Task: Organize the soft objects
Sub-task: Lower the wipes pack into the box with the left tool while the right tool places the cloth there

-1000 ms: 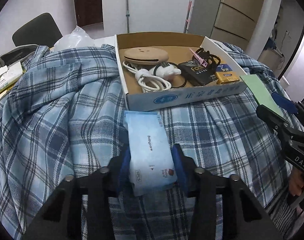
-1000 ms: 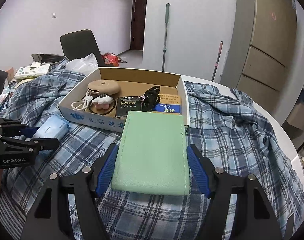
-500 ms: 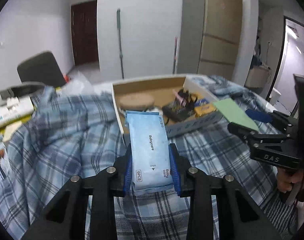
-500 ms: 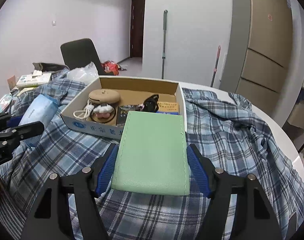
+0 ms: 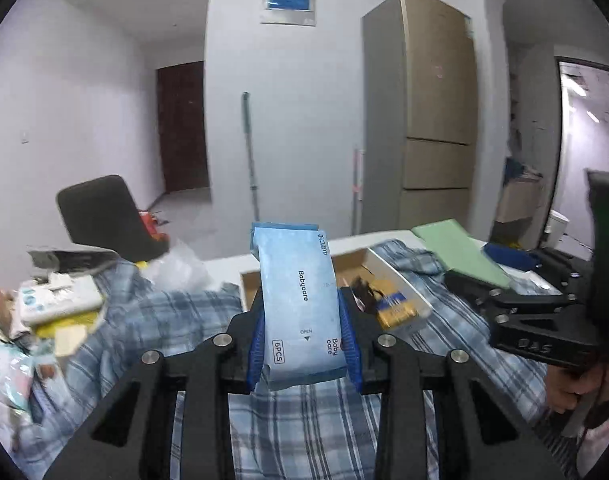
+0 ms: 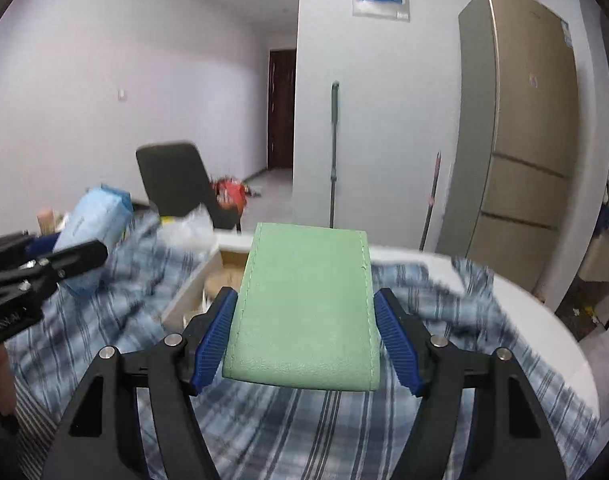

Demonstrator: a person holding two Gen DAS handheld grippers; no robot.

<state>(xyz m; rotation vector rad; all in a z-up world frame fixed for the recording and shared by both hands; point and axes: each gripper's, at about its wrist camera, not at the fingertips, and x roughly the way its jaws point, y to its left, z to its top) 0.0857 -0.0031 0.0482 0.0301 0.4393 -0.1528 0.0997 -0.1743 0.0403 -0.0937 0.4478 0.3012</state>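
A light blue wipes pack (image 5: 300, 304) marked Babycare stands clamped between the blue pads of my left gripper (image 5: 302, 340), lifted above the blue plaid shirt (image 5: 152, 320). The same pack (image 6: 94, 236) shows at the left of the right wrist view. My right gripper (image 6: 304, 340) is shut on a flat green pouch (image 6: 304, 308), held in the air over the shirt (image 6: 304, 432). That pouch (image 5: 460, 256) and the right gripper (image 5: 516, 300) appear at the right of the left wrist view. A cardboard box (image 5: 400, 284) of small items lies behind both.
The box (image 6: 192, 292) holds a yellow packet (image 5: 396, 306) and a black item. Papers and packets (image 5: 52, 304) clutter the table's left side. A black chair (image 6: 176, 184), a mop handle (image 6: 334, 152) and a tall cabinet (image 6: 520, 140) stand beyond the round white table (image 6: 544, 332).
Both grippers have risen with their loads and tilted upward, so the room now fills the views. The wipes pack left the shirt's surface; the green pouch lifted off it too.
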